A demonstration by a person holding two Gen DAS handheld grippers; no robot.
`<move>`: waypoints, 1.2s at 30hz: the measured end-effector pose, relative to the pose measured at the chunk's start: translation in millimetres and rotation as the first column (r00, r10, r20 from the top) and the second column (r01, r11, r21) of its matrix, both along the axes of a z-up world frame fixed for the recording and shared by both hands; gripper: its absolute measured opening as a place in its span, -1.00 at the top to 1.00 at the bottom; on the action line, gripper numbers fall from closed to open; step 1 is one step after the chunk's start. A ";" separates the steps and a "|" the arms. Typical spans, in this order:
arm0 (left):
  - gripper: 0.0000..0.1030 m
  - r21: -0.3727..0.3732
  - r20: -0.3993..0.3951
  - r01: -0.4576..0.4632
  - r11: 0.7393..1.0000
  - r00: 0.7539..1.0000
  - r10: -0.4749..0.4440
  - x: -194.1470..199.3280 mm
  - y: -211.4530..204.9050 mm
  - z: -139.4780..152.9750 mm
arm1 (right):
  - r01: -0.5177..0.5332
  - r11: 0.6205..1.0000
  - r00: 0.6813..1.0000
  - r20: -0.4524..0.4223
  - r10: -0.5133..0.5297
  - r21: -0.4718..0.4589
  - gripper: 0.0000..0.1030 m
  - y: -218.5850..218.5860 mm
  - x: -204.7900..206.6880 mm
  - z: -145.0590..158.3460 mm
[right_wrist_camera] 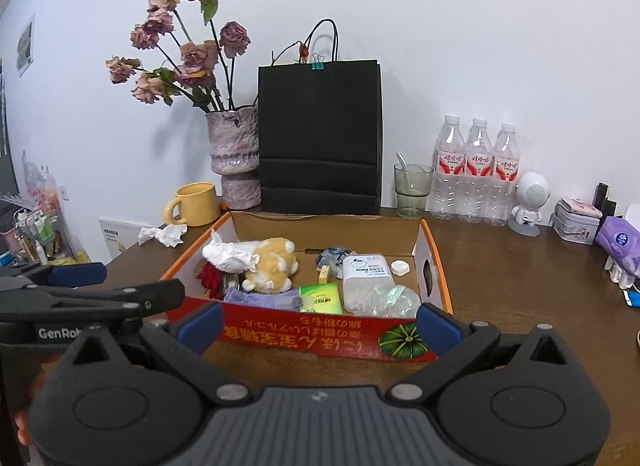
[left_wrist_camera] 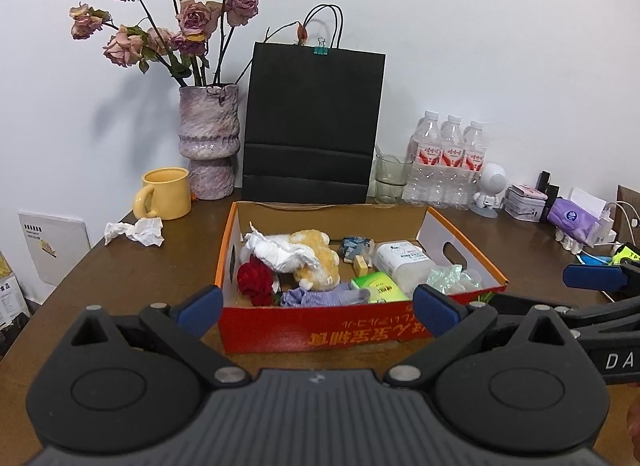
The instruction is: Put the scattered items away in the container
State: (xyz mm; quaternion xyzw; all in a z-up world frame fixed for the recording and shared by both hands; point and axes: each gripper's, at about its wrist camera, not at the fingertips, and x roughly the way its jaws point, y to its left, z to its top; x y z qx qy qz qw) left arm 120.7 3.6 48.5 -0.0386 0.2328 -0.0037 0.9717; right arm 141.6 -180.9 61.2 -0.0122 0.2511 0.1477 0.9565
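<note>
Red-orange shallow cardboard box (left_wrist_camera: 320, 330) sits mid-worktop, already packed: cream plush toy (left_wrist_camera: 318, 260), red fabric rose (left_wrist_camera: 254, 278), green packet (left_wrist_camera: 380, 288), white jar (left_wrist_camera: 402, 262). Crumpled white tissue (left_wrist_camera: 136, 230) lies outside near yellow ceramic mug (left_wrist_camera: 166, 193), likely the remaining stray. Left claw (left_wrist_camera: 316, 306) and right claw (right_wrist_camera: 318, 326) both gape wide, empty, just short of the box front. Brown wooden worktop (left_wrist_camera: 140, 286) against white wall; black paper bag (left_wrist_camera: 314, 125) behind.
</note>
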 end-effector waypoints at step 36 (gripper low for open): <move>-1.00 -0.005 -0.019 -0.008 1.000 1.000 0.007 -15.1 -0.2 -8.1 | 0.018 1.000 1.000 -0.024 -0.018 -0.011 -1.00 -1.2 -17.7 -6.0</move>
